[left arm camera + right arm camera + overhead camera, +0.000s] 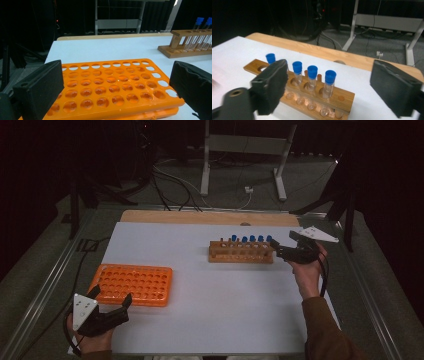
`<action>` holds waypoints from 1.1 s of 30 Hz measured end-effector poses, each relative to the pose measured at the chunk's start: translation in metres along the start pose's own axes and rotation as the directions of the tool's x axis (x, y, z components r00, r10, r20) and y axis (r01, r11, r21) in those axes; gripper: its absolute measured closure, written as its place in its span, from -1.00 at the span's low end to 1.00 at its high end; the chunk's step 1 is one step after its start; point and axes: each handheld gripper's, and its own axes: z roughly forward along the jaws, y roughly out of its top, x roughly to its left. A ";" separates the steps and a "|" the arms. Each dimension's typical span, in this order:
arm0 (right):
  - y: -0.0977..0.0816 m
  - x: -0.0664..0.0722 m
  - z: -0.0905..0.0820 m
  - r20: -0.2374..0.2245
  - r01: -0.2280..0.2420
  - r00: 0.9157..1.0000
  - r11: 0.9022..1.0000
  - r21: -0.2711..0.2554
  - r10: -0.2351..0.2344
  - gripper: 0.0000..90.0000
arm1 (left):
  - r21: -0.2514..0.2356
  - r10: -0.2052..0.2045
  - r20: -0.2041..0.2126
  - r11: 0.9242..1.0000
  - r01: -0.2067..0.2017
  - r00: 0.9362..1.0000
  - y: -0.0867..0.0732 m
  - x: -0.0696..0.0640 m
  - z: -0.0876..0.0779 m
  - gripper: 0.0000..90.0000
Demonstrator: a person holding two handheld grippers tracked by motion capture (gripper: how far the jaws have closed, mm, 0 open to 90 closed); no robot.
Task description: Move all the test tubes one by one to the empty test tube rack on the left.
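An orange tube rack (pixel 132 284) (pixel 112 87) with empty holes lies at the table's front left. My left gripper (pixel 111 296) (pixel 115 75) rests just in front of it, jaws open and nothing between them. A wooden rack (pixel 241 254) (pixel 312 98) at the right back holds several clear tubes with blue caps (pixel 252 239) (pixel 330 76). My right gripper (pixel 283 241) (pixel 332 75) is at the right end of that rack, pointing along it. Its jaws stand open on either side of the tube row, and the pads touch none of the tubes. Its left jaw hides part of the row.
The white tabletop (pixel 210 300) has a bare wooden strip (pixel 200 217) along its far edge. Metal rails (pixel 45 290) run down both sides. Beyond it on the floor are cables (pixel 172 185) and the white legs of a desk (pixel 205 165).
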 end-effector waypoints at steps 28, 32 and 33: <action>-0.028 -0.003 0.062 0.027 -0.110 0.994 0.985 0.136 0.107 0.58 | -0.004 -0.012 0.002 1.000 0.012 1.000 -0.001 0.001 -0.002 -0.99; -0.029 0.000 0.065 0.047 -0.090 0.995 0.986 0.143 0.084 0.70 | -0.001 -0.009 0.002 1.000 0.009 1.000 -0.001 0.001 -0.002 -0.99; -0.029 0.000 0.064 0.049 -0.093 0.995 0.986 0.139 0.087 0.70 | -0.001 -0.009 0.003 1.000 0.009 1.000 -0.001 0.001 -0.001 -0.99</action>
